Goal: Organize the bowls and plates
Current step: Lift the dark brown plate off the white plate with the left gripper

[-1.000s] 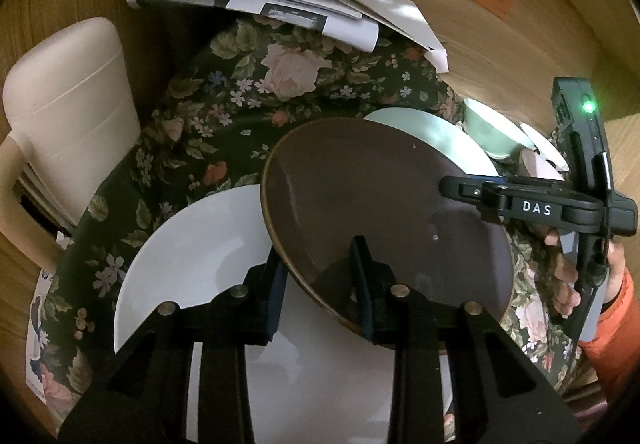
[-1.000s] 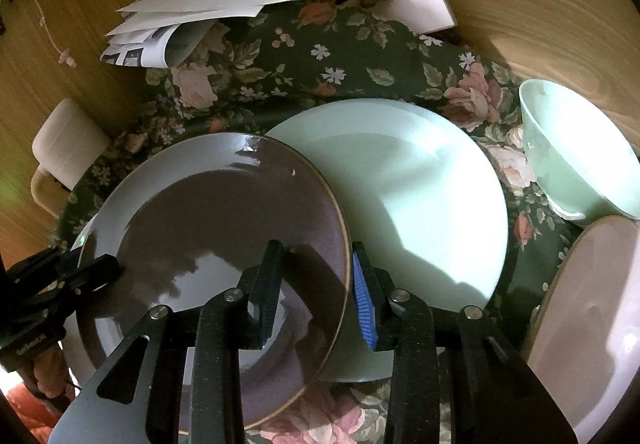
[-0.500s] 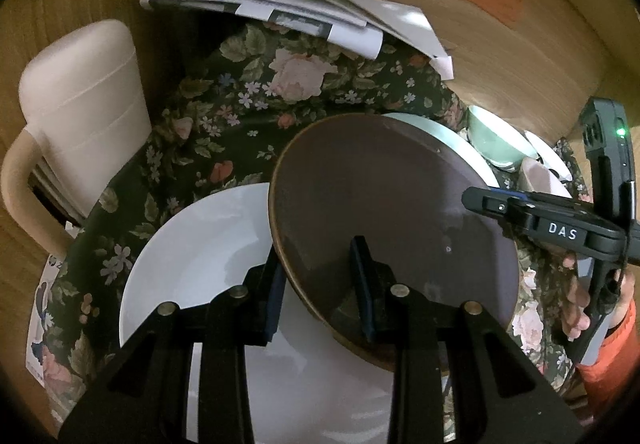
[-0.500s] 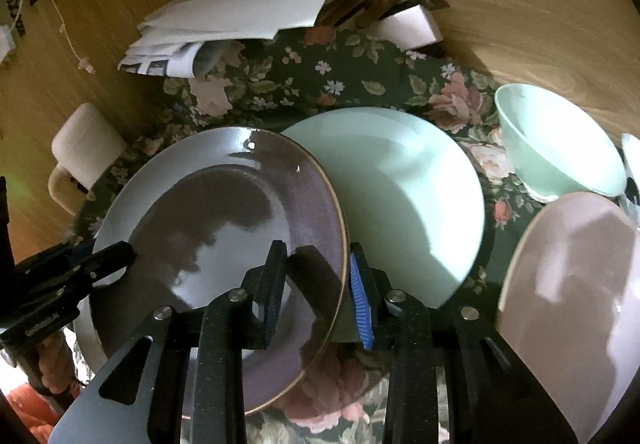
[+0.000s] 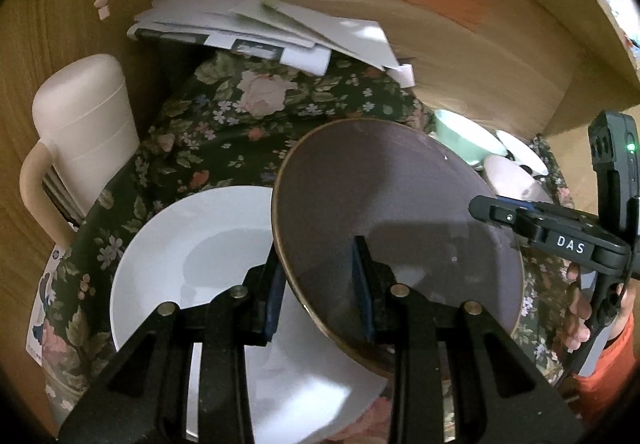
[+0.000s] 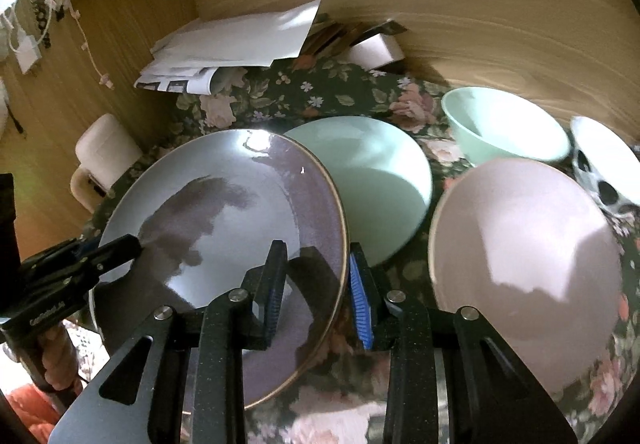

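- Both of my tongs are clamped on one dark brown plate (image 5: 384, 212): my left gripper (image 5: 318, 284) bites its near rim with one finger under and one on top, and my right gripper (image 6: 318, 284) pinches the opposite rim the same way, the blue pad (image 6: 358, 296) showing outside the gold edge.
- Neither tong stands wide; each is narrow, closed down to the thickness of that rim.
- Seen from the left wrist, the brown plate is tilted and lifted over a white plate (image 5: 192, 256), covering its right part.
- Behind the brown plate, partly hidden by it, lies a mint green plate (image 6: 384, 180) on the floral tablecloth (image 6: 304, 92).
- Right of the brown plate, past the green plate, sits a pale pink bowl (image 6: 520, 268); I cannot tell whether the bowl touches the plate beside it.
- Beyond the pink bowl stands a mint green bowl (image 6: 504, 128), and to the far right of the brown plate a white bowl with black spots (image 6: 600, 168).
- Further back from the brown plate, a heap of papers (image 5: 272, 32) lies against the wooden wall (image 5: 460, 56).
- Left of the brown plate, off the cloth's edge, stands a cream chair (image 5: 80, 136).
- My hand (image 5: 580, 304) with an orange sleeve (image 5: 608, 368) grips the right tong's handle, at the brown plate's right edge.
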### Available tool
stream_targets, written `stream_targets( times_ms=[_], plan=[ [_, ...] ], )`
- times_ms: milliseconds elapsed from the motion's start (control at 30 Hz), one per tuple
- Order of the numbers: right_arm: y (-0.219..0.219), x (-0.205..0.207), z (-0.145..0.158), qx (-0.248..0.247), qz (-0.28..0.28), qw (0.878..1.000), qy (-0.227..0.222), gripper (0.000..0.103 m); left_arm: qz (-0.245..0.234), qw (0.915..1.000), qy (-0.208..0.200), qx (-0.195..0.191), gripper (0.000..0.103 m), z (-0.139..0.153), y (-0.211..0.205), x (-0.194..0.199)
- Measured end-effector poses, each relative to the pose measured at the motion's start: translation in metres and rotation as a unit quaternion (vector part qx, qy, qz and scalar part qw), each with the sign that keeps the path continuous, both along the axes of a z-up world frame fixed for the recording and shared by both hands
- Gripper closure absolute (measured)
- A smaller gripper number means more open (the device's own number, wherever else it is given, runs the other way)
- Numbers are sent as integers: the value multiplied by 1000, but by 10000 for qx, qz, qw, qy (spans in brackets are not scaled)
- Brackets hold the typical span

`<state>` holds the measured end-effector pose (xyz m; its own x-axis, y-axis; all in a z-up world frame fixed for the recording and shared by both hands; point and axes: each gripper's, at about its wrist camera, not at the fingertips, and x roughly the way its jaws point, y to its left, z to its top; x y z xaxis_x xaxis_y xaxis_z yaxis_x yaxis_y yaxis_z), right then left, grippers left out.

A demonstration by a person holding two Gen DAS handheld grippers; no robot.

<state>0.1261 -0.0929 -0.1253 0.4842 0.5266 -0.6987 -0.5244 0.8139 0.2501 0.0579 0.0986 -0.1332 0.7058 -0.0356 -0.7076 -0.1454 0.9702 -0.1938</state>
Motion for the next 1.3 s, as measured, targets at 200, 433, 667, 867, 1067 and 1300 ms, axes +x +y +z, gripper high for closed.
stream_targets(
  times_ms=[200, 433, 667, 867, 1067, 1300],
  plan=[
    [-19, -24, 4, 51, -215, 9997, -94, 75, -190, 9998, -93, 41, 72, 7, -22, -9],
    [-48, -45, 2, 121, -465, 9988, -92, 75, -441, 9990, -110, 27, 72, 9, -48, -19],
    [-72, -65, -3, 164, -659, 9977, -74, 75, -627, 9980, -80, -2, 72, 5, -70, -29],
    [-84, -76, -10, 177, -804, 9966, 9, 75, -770, 9970, 13, -28, 71, -3, -82, -34],
    [-92, -82, -23, 156, -924, 9955, 157, 75, -869, 9961, 154, -24, 71, -14, -91, -33],
    [-102, -85, -34, 127, -1045, 9939, 328, 75, -979, 9946, 347, -54, 71, -27, -100, -28]
  ],
)
